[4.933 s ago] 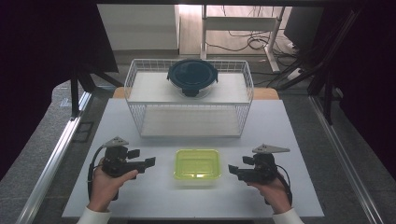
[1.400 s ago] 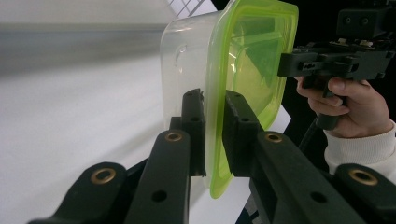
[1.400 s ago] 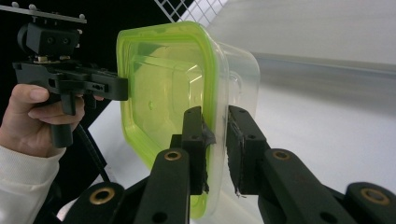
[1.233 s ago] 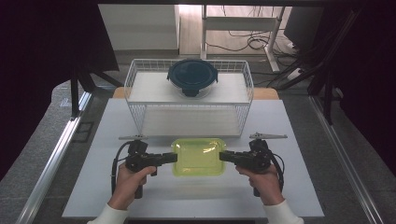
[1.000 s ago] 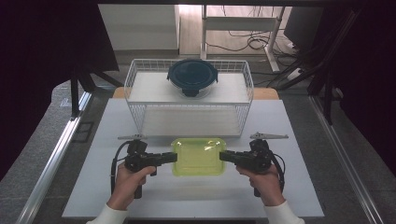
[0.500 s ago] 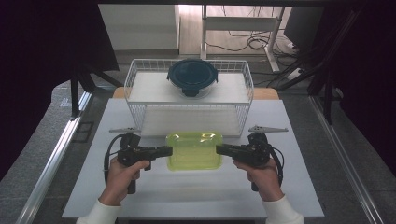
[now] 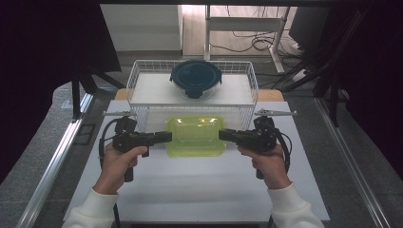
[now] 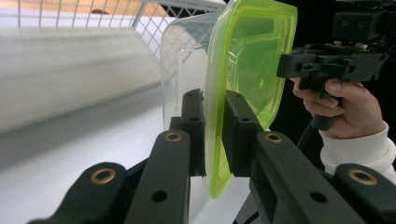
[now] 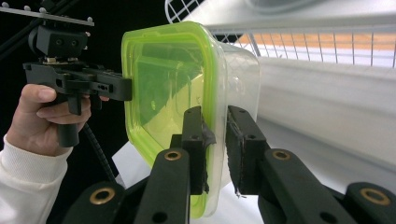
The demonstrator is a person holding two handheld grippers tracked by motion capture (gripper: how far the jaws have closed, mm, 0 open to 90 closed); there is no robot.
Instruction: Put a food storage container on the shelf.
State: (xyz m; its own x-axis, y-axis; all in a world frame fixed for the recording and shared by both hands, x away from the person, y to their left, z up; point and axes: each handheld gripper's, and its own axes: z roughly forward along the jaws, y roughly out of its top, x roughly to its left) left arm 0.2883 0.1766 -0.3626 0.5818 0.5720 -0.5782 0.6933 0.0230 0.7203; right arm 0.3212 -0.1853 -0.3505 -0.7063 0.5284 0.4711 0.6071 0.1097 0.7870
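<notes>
Right now the left gripper [image 7: 164, 137] and right gripper [image 7: 223, 135] each pinch one end of the box [image 7: 196, 136], fingers [image 8: 236, 123] clamped on the rim of its green lid [image 8: 243, 74]. Held between them, the box is lifted off the white desk [image 7: 199, 185], just in front of the wire basket [image 7: 142, 116]. Inside that basket, a dark round container [image 7: 196, 78] sits at the back.

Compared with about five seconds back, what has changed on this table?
Both claws closed in from the sides and clamped the green-lidded container: left claw on its left rim, right claw on its right. The container then moved toward the wire basket. The dark round container in the basket stayed put.
</notes>
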